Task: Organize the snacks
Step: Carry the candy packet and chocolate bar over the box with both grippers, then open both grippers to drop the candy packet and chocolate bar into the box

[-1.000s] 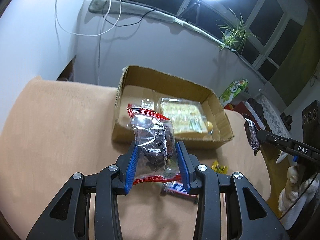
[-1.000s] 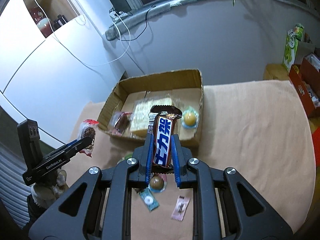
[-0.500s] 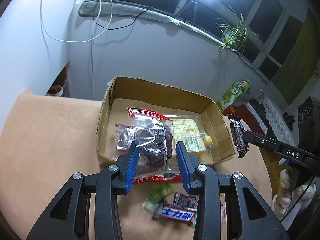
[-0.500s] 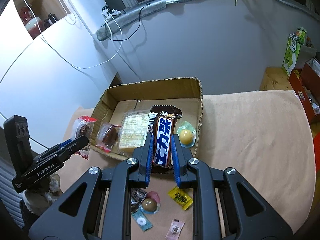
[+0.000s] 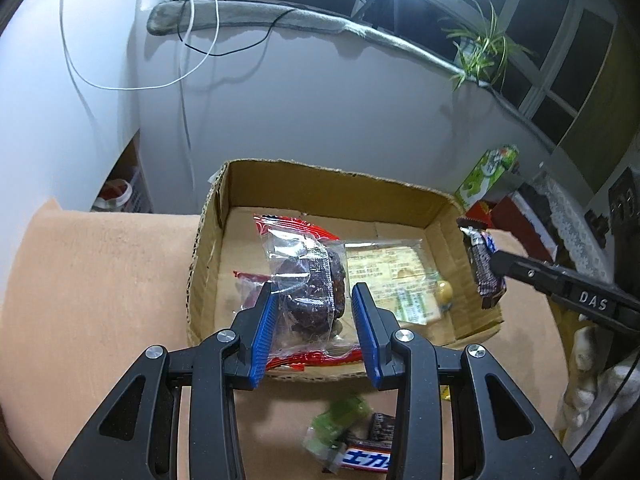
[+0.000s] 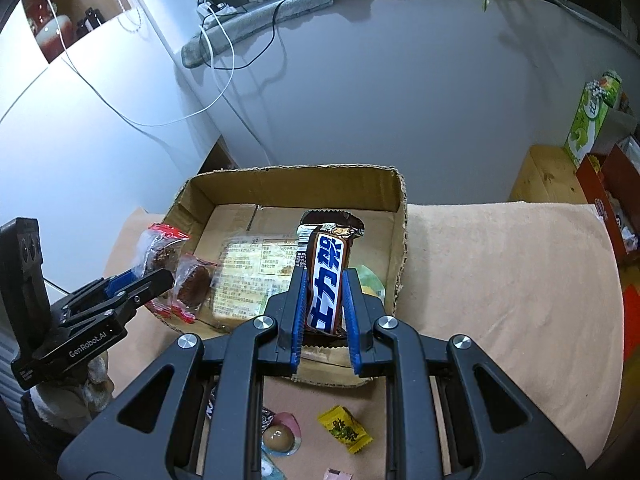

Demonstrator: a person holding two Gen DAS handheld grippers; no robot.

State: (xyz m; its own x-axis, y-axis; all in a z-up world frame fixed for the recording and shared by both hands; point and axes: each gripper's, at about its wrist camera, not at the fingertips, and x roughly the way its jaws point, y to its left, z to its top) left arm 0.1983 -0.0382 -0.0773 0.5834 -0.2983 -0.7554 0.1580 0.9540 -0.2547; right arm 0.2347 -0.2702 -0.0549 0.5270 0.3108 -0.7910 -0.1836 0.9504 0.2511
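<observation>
Loose snacks: a green packet (image 5: pixel 340 420), a second chocolate bar (image 5: pixel 366 458), a yellow sweet (image 6: pixel 344 430) and a round sweet (image 6: pixel 278 438) lie on the tan-covered bench (image 6: pixel 500 280), just in front of the box; by my reading these are left to gather.
Left tongs (image 5: pixel 316 320): clamped on a clear packet with red ends (image 5: pixel 308 280) holding a dark cake; the blue pads press its sides, so it stands upright, apparently to go over the near wall.
Right tongs (image 6: pixel 325 304): clamped on a chocolate bar (image 6: pixel 328 280), held upright by its lower half, its top end free above the box.
Where the held snacks are: both hang above the near edge of the cardboard box (image 5: pixel 320 184), side by side, not yet let go.
Inside the box: a flat pale packet (image 5: pixel 390 276) lies mid-floor, a similar red-ended cake packet (image 6: pixel 192 282) at one side, a small yellow round sweet (image 5: pixel 444 292) at the other; the far part of the floor is bare, which looks the natural place for a drop.
Beyond: a grey wall with trailing cables (image 5: pixel 192 48).
</observation>
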